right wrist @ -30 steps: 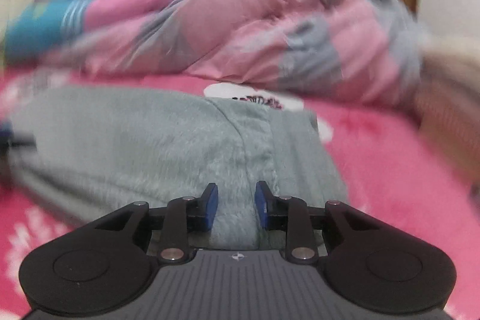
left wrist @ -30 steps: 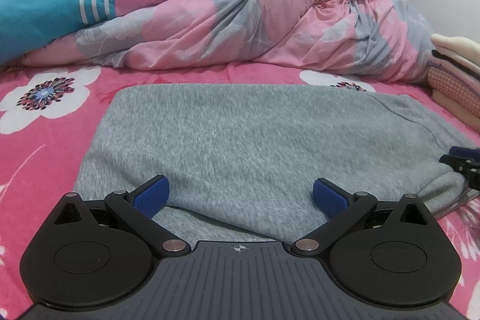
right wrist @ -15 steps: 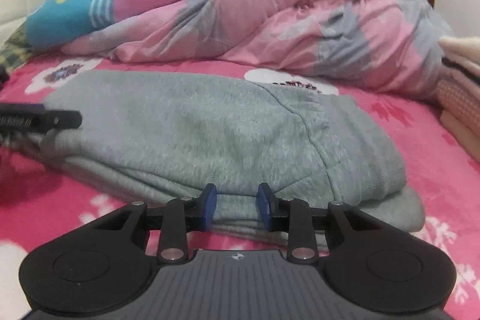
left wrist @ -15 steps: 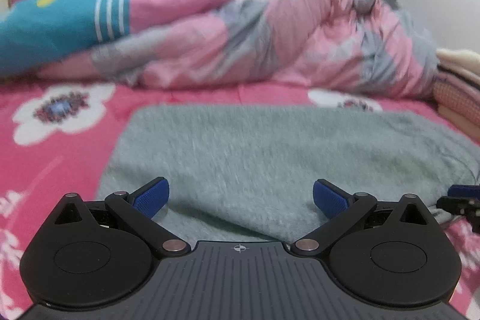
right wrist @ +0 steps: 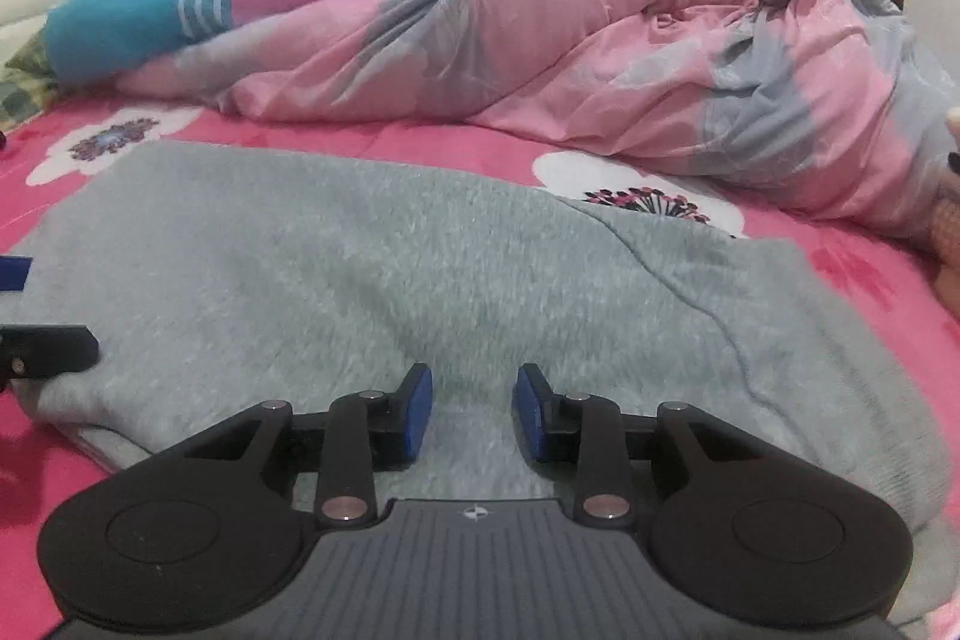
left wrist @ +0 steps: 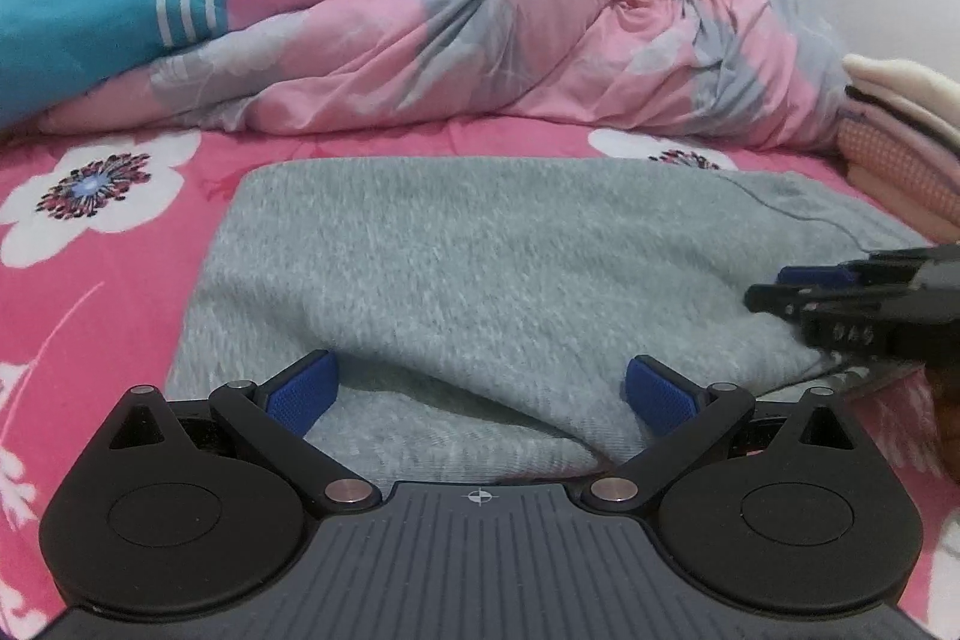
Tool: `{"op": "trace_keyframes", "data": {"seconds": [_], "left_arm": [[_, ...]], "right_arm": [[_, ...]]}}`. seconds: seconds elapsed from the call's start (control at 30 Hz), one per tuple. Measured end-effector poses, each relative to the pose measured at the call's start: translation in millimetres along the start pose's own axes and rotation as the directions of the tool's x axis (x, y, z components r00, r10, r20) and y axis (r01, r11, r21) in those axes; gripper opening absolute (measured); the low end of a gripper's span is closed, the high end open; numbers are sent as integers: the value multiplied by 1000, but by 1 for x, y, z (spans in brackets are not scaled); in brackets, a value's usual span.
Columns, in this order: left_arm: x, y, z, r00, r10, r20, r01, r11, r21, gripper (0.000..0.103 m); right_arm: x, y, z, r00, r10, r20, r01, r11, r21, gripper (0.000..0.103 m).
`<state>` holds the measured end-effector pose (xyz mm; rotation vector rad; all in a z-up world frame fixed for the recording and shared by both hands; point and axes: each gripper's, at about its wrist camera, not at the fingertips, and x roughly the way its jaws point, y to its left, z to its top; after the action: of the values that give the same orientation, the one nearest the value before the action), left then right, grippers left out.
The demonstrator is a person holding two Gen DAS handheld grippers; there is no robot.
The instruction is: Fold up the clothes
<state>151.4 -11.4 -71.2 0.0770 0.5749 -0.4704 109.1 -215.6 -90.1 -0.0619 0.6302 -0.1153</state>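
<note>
Grey fleece garment (left wrist: 510, 280) lies folded flat on pink floral bedsheet (left wrist: 108, 244), crumpled pink-grey duvet (left wrist: 540, 40) behind. Left gripper (left wrist: 480, 394) spread wide at its near edge; right gripper (right wrist: 472, 412) parted, nothing gripped, over the fabric.

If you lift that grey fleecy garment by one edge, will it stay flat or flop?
The grey garment would probably droop: its near edge already sags into soft folds. Its fuzzy surface likely grips rather than slips. Lying doubled in layers, it may feel fairly bulky between the left hand-held gripper fingers.
</note>
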Motion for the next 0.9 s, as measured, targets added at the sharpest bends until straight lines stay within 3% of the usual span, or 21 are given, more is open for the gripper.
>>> {"op": "trace_keyframes", "data": {"seconds": [0.13, 0.3, 0.4, 0.47, 0.53, 0.6, 0.73, 0.83, 0.9], "left_arm": [[-1, 3, -1, 1000, -13, -2, 13, 1000, -13, 103], [-2, 3, -1, 1000, -16, -2, 16, 1000, -16, 103], [-2, 3, -2, 1000, -18, -1, 18, 1000, -17, 103], [-2, 3, -2, 1000, -19, 2, 19, 1000, -19, 103], [-2, 4, -2, 1000, -19, 1, 19, 1000, -20, 103], [-2, 3, -2, 1000, -18, 1, 18, 1000, -20, 103], [-2, 3, -3, 1000, -19, 2, 19, 1000, -21, 103], [-2, 4, -2, 1000, -24, 3, 24, 999, -28, 103], [-3, 3, -2, 1000, -24, 3, 24, 999, -28, 103]], "right_arm": [[-9, -9, 27, 998, 66, -7, -65, 992, 104, 33], [8, -3, 62, 997, 71, 34, -73, 994, 81, 33], [57, 3, 50, 988, 75, -132, -68, 996, 58, 34], [63, 3, 55, 988, 77, -137, -72, 997, 41, 34], [61, -3, 76, 976, 88, -201, -63, 990, 130, 35], [57, -3, 92, 973, 128, -192, -100, 984, 148, 35], [94, 11, 104, 961, 102, -256, -80, 992, 93, 35], [118, 15, 111, 970, 90, -224, -78, 995, 60, 37], [123, 8, 124, 973, 82, -216, -59, 992, 110, 37]]}}
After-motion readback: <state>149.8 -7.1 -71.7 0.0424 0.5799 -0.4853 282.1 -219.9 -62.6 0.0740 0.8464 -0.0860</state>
